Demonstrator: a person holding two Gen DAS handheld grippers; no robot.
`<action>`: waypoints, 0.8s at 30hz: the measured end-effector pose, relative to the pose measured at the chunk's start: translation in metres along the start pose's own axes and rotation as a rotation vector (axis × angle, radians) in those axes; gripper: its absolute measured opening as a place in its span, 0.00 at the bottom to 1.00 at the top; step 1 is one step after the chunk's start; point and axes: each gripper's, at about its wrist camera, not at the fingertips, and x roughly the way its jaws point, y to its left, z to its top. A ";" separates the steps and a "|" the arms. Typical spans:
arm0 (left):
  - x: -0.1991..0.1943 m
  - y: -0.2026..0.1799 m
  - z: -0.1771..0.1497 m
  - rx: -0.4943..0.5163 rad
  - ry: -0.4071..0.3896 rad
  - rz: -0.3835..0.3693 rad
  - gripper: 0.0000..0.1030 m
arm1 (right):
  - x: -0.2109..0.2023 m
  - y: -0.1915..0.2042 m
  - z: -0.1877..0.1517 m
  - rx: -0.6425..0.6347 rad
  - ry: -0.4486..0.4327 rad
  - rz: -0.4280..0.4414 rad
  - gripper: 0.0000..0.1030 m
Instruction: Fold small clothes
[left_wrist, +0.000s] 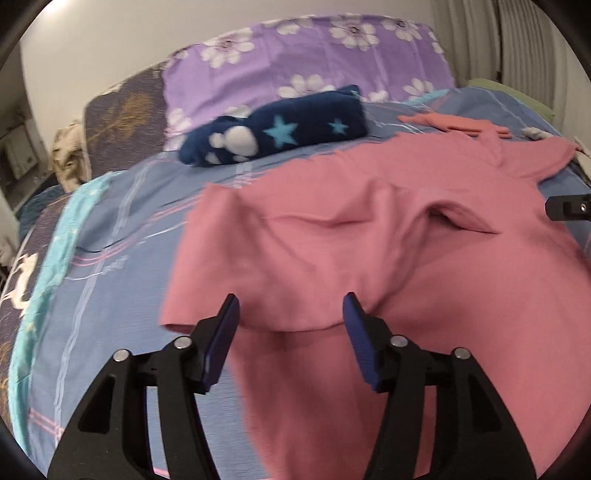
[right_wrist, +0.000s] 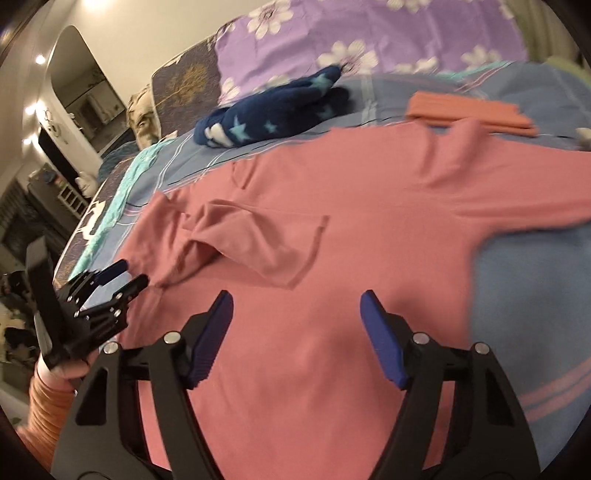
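Both my left gripper and right gripper hover with jaws apart and empty over the pink shirt, spread flat on the bed so I can fold its left sleeve inward.

Bedroom setup: a bed with a blue striped cover fills most of the view, purple flowered pillow at 12 o'clock against a plain white wall. Curtains hang at 1 o'clock. Ceiling spotlights glow warm at 10 o'clock.
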 end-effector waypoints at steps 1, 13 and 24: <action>0.000 0.010 -0.002 -0.016 0.005 0.015 0.58 | 0.010 0.001 0.005 -0.004 0.017 0.010 0.71; 0.008 0.067 -0.021 -0.182 0.074 0.117 0.59 | 0.065 0.045 0.052 -0.139 0.021 -0.021 0.04; 0.012 0.058 -0.025 -0.140 0.085 0.133 0.59 | 0.016 -0.031 0.068 -0.070 0.007 -0.264 0.49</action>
